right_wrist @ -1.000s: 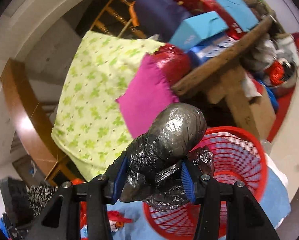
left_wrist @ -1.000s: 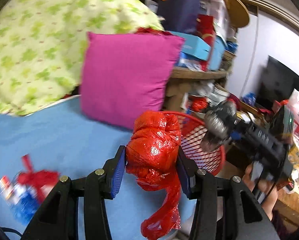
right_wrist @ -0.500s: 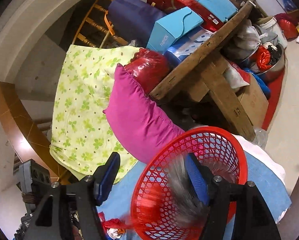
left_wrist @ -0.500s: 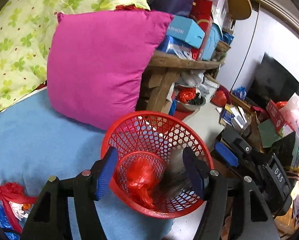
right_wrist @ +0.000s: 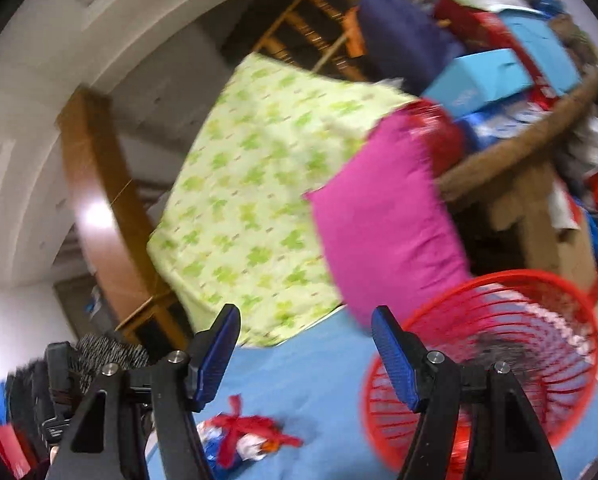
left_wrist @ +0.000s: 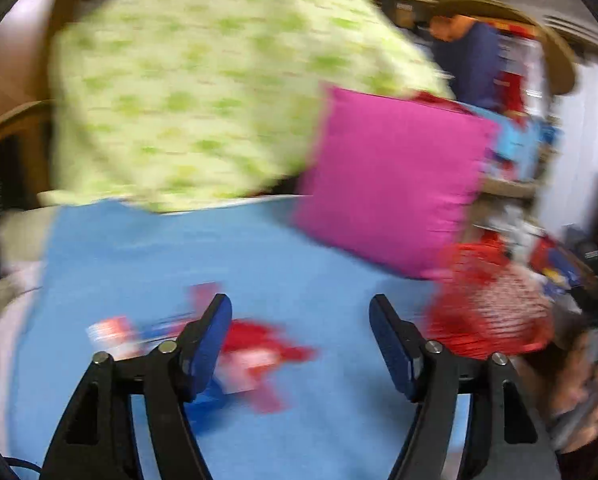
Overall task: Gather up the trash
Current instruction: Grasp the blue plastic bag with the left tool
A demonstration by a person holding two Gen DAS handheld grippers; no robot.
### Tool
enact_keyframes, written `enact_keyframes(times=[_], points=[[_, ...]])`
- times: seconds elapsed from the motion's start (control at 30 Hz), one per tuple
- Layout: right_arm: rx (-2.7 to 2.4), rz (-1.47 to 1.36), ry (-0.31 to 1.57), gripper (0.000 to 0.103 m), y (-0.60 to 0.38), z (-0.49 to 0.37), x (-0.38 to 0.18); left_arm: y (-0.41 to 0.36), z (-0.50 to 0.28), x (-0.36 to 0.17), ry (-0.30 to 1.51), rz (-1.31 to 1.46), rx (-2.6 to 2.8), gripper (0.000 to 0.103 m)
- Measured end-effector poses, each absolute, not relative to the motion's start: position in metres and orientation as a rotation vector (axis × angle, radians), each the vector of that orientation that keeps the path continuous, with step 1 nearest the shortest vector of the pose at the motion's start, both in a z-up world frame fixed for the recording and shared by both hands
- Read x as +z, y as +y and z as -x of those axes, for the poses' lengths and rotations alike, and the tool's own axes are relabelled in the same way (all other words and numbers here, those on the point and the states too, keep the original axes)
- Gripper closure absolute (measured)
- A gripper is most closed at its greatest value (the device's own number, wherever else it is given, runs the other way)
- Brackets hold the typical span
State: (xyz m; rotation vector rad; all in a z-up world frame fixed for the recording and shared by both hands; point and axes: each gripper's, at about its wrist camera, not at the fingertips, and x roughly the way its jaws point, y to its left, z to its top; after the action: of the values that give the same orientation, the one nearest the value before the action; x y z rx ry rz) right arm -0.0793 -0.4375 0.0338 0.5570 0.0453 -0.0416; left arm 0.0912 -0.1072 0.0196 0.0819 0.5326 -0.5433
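A bundle of red, white and blue wrapper trash lies on the blue sheet, just ahead of my open, empty left gripper, nearer its left finger. The same bundle shows in the right wrist view, below my open, empty right gripper. The red mesh basket stands at the right; in the right wrist view the basket holds a dark bag and something red low inside. The left wrist view is motion-blurred.
A magenta pillow leans behind the basket, beside a green-patterned cushion. A cluttered wooden shelf with boxes stands at the right. The other gripper's body is at the left.
Both grippers opened and dropped the red bag and the black bag into the basket. Both have since swung left, toward the wrapper bundle on the sheet.
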Motion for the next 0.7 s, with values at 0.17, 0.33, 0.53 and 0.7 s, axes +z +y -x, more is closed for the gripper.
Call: enact_keyframes(times=[0.17,0.33,0.53,0.7], points=[[0.065,-0.489,0.153,0.032,-0.379,0.032,0.028,-0.019,-0.105,-0.012,0.553,-0.047,-0.301,0.030],[0.134,-0.466,0.305,0.032,-0.336,-0.018,0.009,0.011,-0.117,-0.051,0.648,0.075,-0.256,0.029],[0.226,-0.465,0.538,0.032,-0.301,-0.089,-0.027,-0.007,-0.129,-0.085,0.731,0.067,-0.336,0.029],[0.267,-0.449,0.713,0.032,-0.280,-0.141,-0.062,-0.005,-0.135,-0.094,0.760,0.122,-0.396,0.029]])
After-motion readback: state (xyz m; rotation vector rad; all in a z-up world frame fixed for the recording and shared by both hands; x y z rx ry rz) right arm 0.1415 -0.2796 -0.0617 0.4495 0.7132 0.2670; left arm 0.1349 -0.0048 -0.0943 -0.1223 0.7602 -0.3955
